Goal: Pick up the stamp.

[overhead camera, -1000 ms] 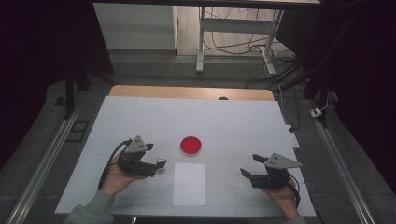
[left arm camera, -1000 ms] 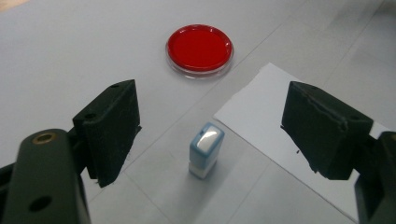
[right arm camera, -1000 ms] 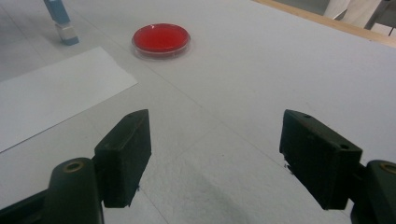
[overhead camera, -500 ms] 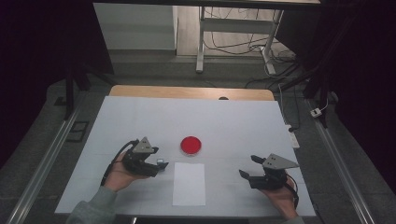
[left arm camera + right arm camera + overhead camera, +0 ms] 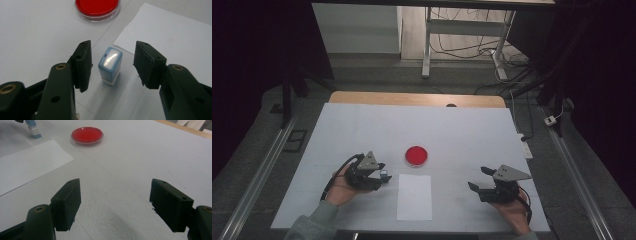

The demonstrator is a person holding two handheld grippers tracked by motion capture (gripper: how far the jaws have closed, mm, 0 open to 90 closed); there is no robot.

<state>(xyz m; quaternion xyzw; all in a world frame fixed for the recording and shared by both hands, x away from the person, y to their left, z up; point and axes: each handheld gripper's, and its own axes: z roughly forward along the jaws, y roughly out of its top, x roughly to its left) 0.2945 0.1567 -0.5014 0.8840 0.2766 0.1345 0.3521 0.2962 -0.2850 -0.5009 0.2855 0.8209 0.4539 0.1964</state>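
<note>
Left gripper [image 5: 110, 66]: jaws just closing, stamp between them, pads not yet touching it; released.
Stamp [image 5: 110, 65]: small blue-and-white block, upright on the table [image 5: 337, 130], centre of the left gripper view, just beside the paper sheet [image 5: 414, 197].
Dish [image 5: 416, 155]: shallow, round, clear-rimmed, filled red; frame centre in the high view.
Right gripper [image 5: 115, 203]: released, wide apart, lower right in the high view.
</note>
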